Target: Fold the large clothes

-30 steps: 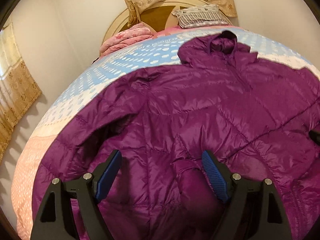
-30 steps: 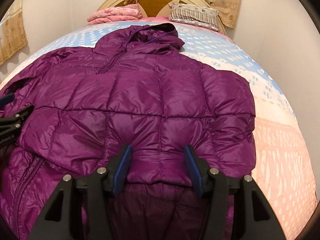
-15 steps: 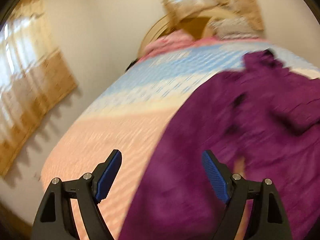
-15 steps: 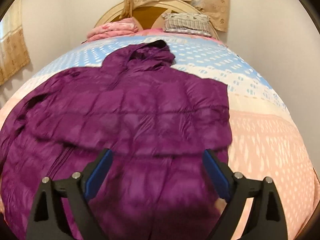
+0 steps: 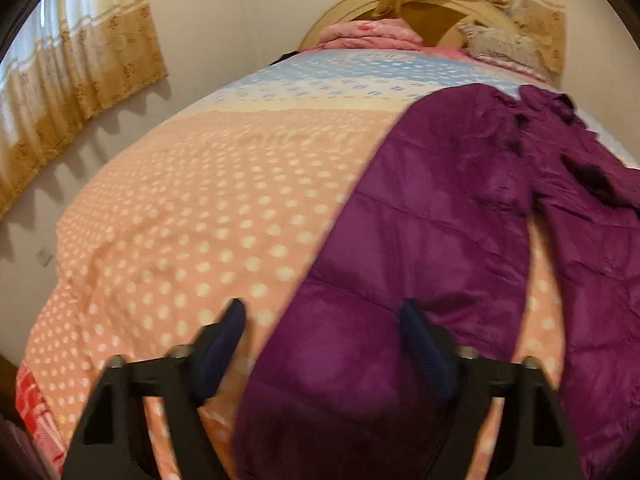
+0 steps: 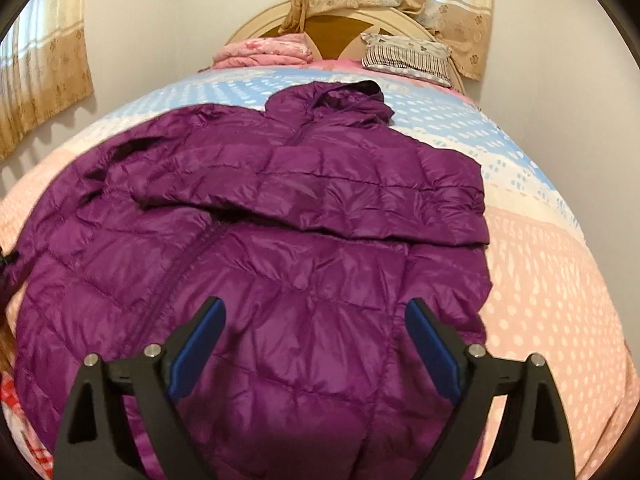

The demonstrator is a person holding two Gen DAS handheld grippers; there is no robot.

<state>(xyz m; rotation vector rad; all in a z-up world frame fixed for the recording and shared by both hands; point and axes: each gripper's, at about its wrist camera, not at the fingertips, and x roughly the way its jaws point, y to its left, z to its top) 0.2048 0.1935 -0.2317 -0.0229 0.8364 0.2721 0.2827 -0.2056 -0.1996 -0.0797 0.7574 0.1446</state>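
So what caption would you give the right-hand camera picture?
Open tongs hover over a purple puffer jacket, one sleeve folded across, on a dotted bedspread.

bare bedspread (image 5: 192, 216) left, jacket (image 6: 280, 248) ahead

right gripper (image 6: 314, 346): released, fingers now wide | left gripper (image 5: 322, 344): swung to sleeve (image 5: 400, 280)
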